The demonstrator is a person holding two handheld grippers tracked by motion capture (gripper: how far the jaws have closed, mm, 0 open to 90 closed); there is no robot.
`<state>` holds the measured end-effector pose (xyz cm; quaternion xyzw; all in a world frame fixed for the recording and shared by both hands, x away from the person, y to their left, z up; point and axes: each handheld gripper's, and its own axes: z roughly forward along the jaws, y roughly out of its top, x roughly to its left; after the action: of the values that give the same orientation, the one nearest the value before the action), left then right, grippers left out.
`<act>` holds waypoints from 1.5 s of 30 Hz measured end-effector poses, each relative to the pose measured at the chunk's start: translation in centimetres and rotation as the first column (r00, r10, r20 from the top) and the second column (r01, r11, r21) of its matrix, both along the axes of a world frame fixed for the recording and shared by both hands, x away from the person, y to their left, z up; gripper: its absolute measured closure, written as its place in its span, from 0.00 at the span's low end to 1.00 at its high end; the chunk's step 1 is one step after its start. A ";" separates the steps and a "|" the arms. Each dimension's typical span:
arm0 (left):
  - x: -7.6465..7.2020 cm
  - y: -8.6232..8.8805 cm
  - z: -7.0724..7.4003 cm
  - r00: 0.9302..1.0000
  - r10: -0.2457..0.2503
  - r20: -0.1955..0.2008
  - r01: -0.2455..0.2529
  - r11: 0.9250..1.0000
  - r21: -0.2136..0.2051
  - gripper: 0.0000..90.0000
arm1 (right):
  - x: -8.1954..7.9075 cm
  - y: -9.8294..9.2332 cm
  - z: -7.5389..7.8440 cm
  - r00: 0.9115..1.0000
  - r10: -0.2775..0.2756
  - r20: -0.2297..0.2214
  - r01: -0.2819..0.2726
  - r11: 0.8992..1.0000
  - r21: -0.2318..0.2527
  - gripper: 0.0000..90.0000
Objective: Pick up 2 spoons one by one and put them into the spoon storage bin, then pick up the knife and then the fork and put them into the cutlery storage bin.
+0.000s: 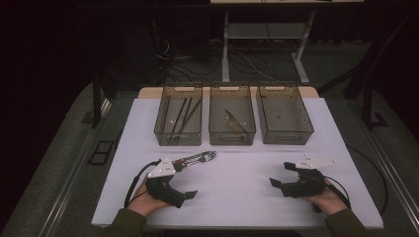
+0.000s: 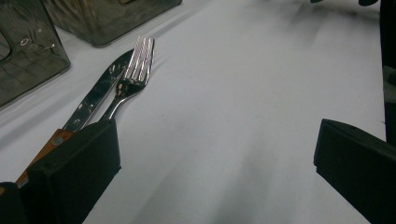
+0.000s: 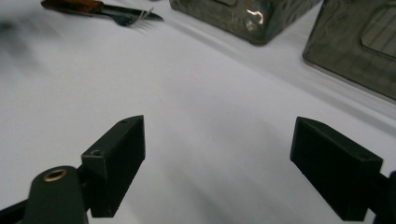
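Here, at the left of the white table (image 1: 237,197), the left gripper (image 1: 190,178) is held with its jaws spread wide and nothing between them, and just beyond it the knife (image 2: 95,95) with the wooden handle and the fork (image 2: 133,77) are laid side by side, touching, in front of the three tinted bins (image 1: 232,121). Both pieces may be judged light, stiff and rather slippery on their polished metal, so a pinch across the handle or the fork's narrow shank would be favoured over the blade or tines. At the right, the right gripper (image 1: 282,176) is likewise held spread and empty, well apart from the cutlery.
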<state>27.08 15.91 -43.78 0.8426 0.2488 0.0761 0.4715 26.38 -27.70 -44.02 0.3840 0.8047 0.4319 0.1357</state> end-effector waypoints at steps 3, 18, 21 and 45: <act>0.1 0.0 0.1 1.000 0.002 0.001 -0.002 1.000 0.004 0.00 | -0.3 -0.6 -0.2 1.000 -0.009 -0.012 0.009 1.000 0.003 0.19; 1.4 1.0 1.1 1.000 0.029 -0.006 -0.029 0.999 0.024 0.16 | -0.5 -0.8 -0.3 1.000 -0.009 -0.013 0.009 1.000 0.004 0.19; 1.8 1.4 1.4 0.999 0.037 0.002 -0.037 0.999 0.022 0.25 | -0.5 -0.8 -0.3 1.000 -0.005 -0.013 0.006 1.000 0.005 0.19; 6.5 3.2 0.4 0.998 0.050 -0.039 -0.045 0.992 0.117 0.83 | -0.4 -0.7 -0.4 1.000 0.011 -0.017 -0.011 1.000 -0.006 0.19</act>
<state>33.57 19.13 -43.39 0.8639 0.2736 0.0839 0.4145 25.97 -28.35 -44.45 0.3828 0.8091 0.4271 0.1277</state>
